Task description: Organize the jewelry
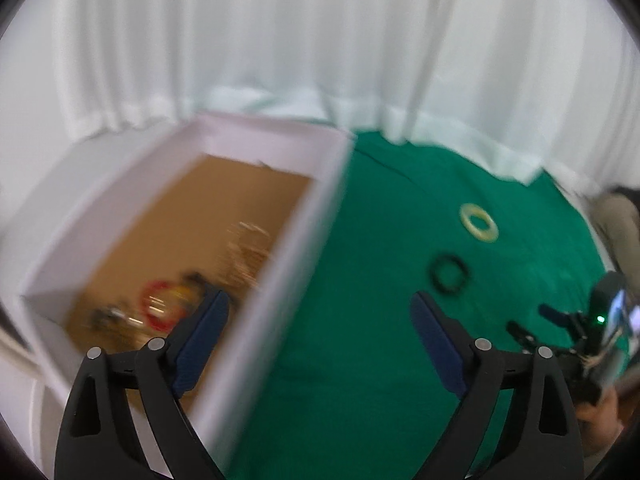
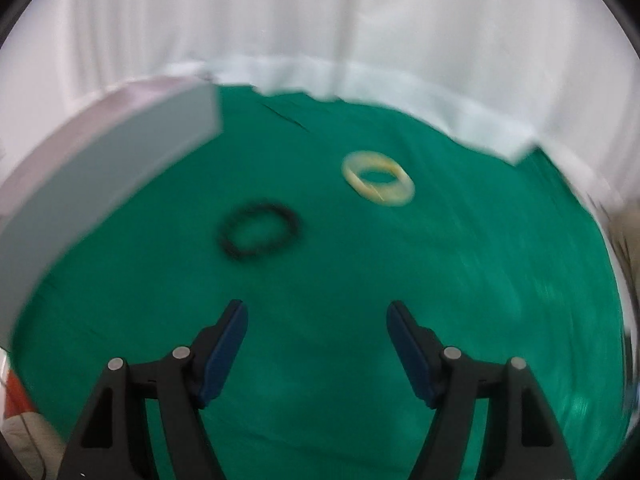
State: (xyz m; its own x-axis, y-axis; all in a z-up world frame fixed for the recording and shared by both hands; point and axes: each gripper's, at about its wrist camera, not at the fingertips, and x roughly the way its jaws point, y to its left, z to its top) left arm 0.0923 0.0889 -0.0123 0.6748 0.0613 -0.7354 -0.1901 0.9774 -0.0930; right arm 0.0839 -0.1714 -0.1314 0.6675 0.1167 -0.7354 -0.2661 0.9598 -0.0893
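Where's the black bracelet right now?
The black bracelet lies on the green cloth, outside the box, with the cream bangle just beyond it to the right. In the right wrist view it is ahead of the open right tool.

Staged recording setup (studio-like): white curtain (image 2: 280, 12) backdrop, green cloth (image 2: 360, 300) over table.

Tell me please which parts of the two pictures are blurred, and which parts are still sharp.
Left wrist view: the white box and the jewelry inside it smear with motion, while the left gripper looks crisp, its jaws open and empty. Right wrist view: the black bracelet and the cream bangle on the green cloth are soft, while the right gripper stays sharp and open; fisheye bending curves both edges.
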